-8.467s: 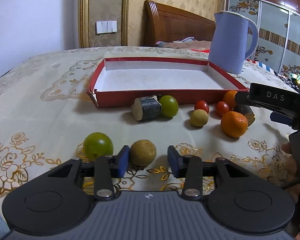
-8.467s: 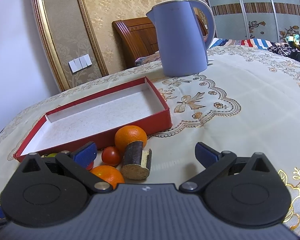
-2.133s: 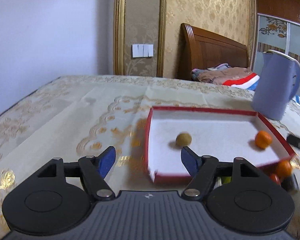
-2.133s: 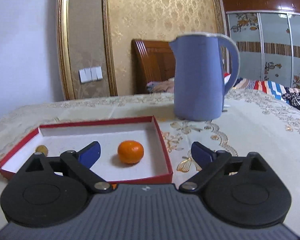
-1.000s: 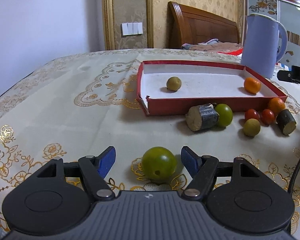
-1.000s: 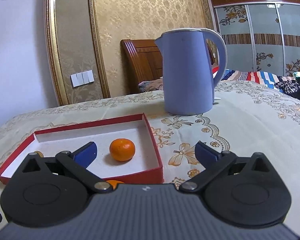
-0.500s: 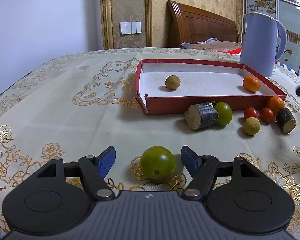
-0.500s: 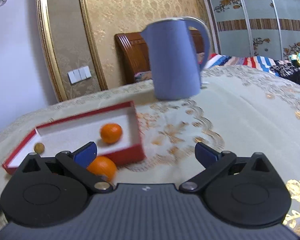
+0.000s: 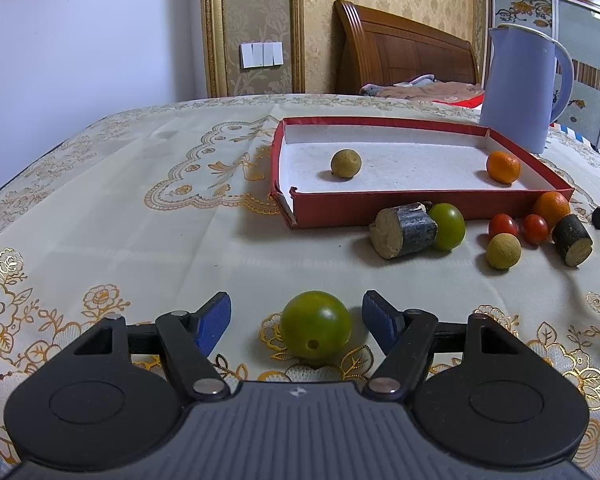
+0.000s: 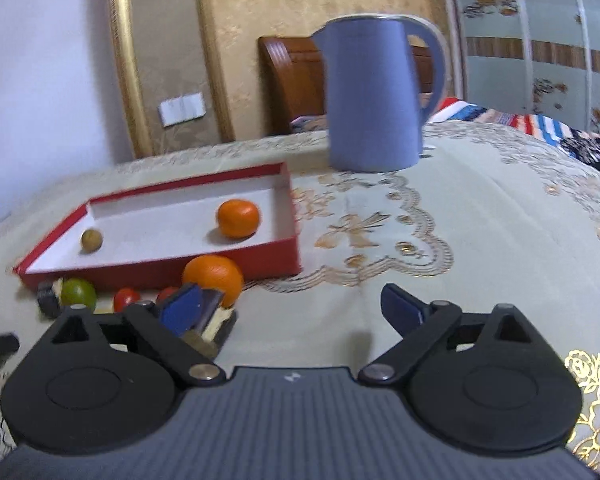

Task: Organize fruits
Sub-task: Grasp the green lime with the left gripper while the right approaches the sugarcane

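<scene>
Green and round, a fruit (image 9: 315, 330) lies on the counter (image 9: 140, 240) between the pads of the left tongs (image 9: 296, 322), which stand apart from it on both sides, gripping nothing. Ahead and to their right sits the red tray (image 9: 420, 210), holding a brown fruit (image 9: 345, 163) and an orange (image 9: 503, 166). The right tongs (image 10: 290, 310) are wide, their jaws having just been closing a little, with only bare cloth between them. A second orange (image 10: 213, 276) lies just beyond their left pad (image 10: 182, 307), against the tray's near wall.
</scene>
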Demonstrator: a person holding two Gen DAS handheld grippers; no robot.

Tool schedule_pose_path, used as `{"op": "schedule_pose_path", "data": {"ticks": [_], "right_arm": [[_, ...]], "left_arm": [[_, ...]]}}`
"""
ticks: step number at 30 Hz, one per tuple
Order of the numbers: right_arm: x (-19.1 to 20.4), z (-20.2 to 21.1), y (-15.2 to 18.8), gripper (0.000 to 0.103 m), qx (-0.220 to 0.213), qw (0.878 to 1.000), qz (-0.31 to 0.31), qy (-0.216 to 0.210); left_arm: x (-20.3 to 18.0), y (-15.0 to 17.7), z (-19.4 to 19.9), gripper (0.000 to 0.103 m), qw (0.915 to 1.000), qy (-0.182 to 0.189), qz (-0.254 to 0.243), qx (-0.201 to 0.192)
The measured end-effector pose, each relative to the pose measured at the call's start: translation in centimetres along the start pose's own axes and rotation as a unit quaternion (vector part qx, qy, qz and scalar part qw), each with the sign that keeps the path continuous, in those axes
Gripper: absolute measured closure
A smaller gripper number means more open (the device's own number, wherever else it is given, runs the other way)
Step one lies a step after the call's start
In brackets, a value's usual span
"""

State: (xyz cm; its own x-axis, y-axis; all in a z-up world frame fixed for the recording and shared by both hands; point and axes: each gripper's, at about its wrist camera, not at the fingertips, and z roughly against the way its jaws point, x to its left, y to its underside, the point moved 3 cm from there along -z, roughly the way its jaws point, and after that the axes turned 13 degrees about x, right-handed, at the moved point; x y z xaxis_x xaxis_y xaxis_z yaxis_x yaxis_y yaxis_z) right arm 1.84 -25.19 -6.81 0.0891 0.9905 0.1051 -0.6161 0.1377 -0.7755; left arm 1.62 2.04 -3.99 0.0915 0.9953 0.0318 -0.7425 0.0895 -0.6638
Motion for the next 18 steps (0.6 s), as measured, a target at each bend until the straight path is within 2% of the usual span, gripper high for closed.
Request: {"op": "schedule_pose_path", "data": {"ticks": [8,13,18], "right_arm": [[2.1,-0.8,0.0,0.009,0.03,0.999,0.028,-0.005],[2.7,-1.6,-0.2,0.01,0.048,0.999,0.014,-0.013],[3.2,-2.6,-0.2,0.025,0.065,0.998,0.024,0.0]], "left_arm": [[0.1,0.0,-0.1,0.027,1.0,0.0,0.005,0.002],[0.2,0.1,-0.1,0.025,1.0,-0.002,0.007,0.004],[0.3,0.0,-0.2,0.023,0.9999,-0.004,0.011,0.006]]}}
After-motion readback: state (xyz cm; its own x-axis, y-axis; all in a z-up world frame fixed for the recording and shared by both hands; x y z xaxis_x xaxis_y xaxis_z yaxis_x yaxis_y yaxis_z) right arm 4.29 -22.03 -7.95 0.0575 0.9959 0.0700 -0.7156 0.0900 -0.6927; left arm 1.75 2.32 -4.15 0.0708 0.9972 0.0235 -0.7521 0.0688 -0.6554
